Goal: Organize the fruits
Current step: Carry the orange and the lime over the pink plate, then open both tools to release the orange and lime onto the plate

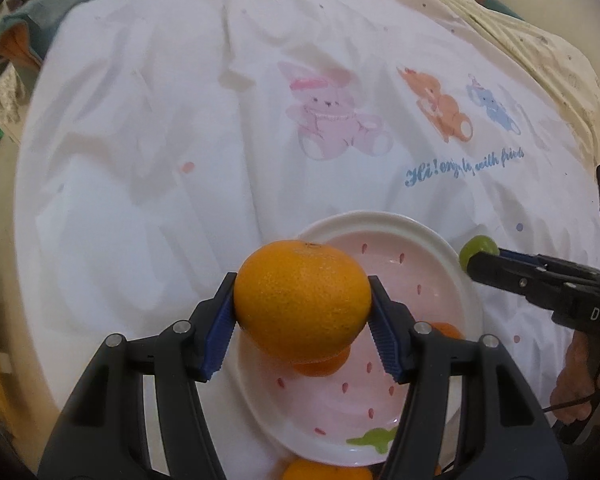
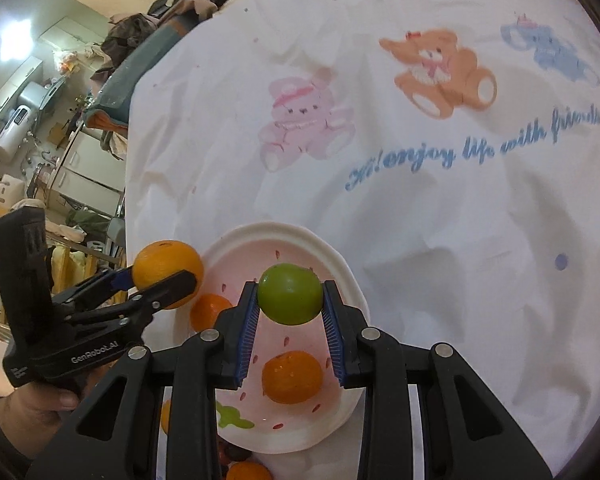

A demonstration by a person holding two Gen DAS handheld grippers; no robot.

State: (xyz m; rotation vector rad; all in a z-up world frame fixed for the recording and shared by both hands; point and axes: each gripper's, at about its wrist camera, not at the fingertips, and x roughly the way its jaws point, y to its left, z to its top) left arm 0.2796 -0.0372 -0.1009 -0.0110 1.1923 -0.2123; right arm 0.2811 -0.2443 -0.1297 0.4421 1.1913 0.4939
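Left gripper clamped on a large orange, blue pads pressed against its two flanks. Held in the air above the near-left part of a pink strawberry-print plate, stem dimple turned up and away from the camera; near-round fruit, slightly squat, its wider span running pad to pad. Seen from the right wrist, the same gripper and orange at the plate's left edge, held by a hand at the lower left.

On the plate, two smaller oranges: one near its left rim, one nearer the middle. Another orange beside the plate's near rim, mostly cut off by the frame.

Right gripper pinching a round green fruit between its pads, above the plate's middle; no clear long axis or stem end to make out. From the left wrist, that gripper with the green fruit at the plate's right rim.

All on a white cloth printed with bears.
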